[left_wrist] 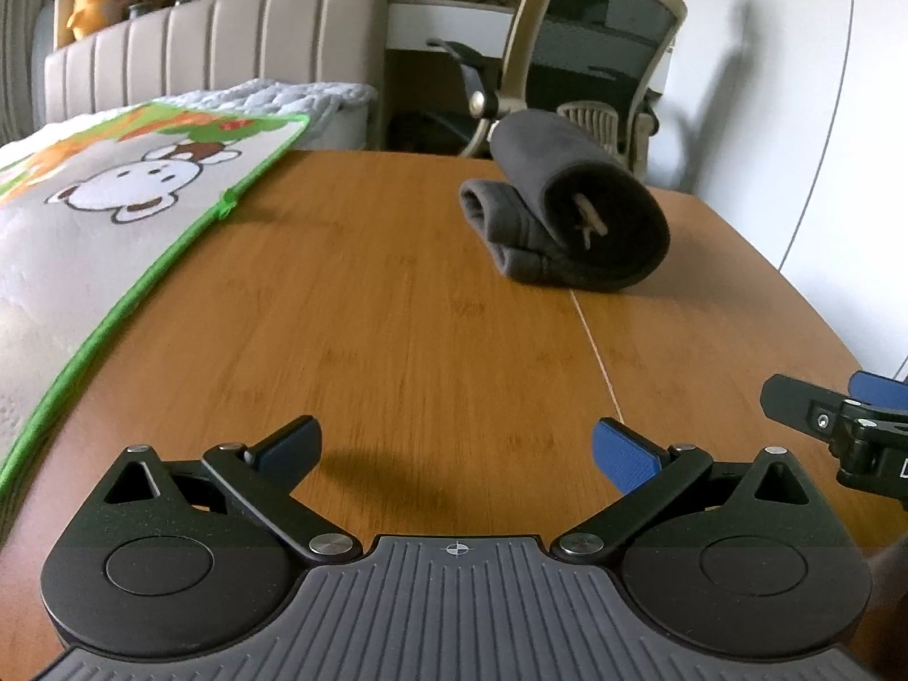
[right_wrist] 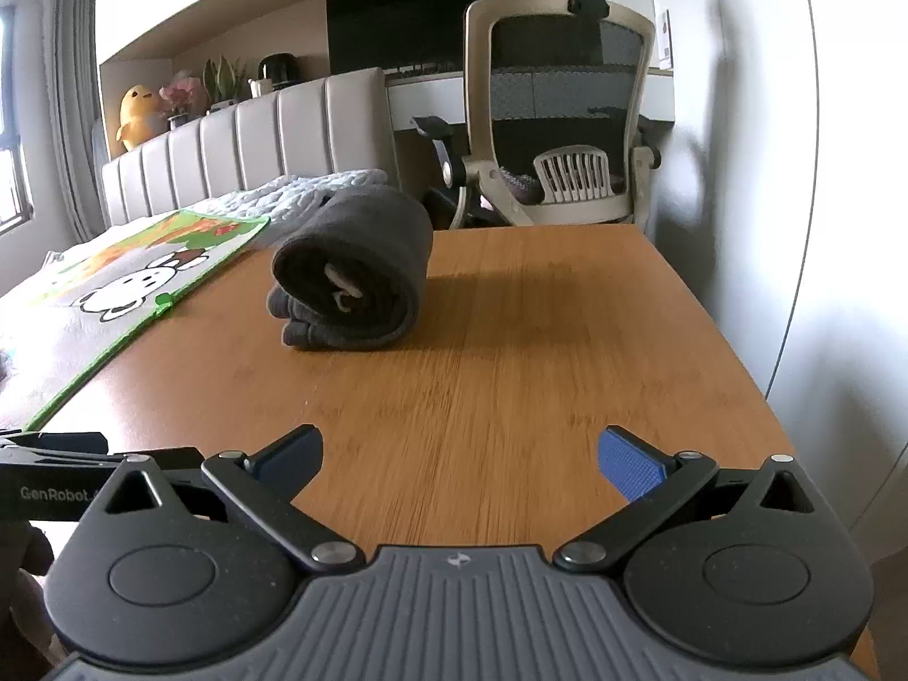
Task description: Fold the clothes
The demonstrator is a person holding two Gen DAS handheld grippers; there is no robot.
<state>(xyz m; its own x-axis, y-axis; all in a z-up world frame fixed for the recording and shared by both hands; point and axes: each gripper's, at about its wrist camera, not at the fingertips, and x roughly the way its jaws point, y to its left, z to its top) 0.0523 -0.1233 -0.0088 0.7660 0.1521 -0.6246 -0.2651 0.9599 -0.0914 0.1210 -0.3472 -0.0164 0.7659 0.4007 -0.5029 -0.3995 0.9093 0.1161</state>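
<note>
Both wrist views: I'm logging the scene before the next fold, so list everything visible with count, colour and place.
rolled garment: 1, dark grey, far part of the table
table: 1, orange-brown wood, under both claws
cartoon mat: 1, white with green trim, left of the table
knit blanket: 1, pale blue, behind the mat
headboard: 1, beige, padded, background
office chair: 1, cream and black, beyond the table
plush toy: 1, yellow, shelf
left claw: 1, black with blue pads, open, empty
right claw: 1, black with blue pads, open, empty
</note>
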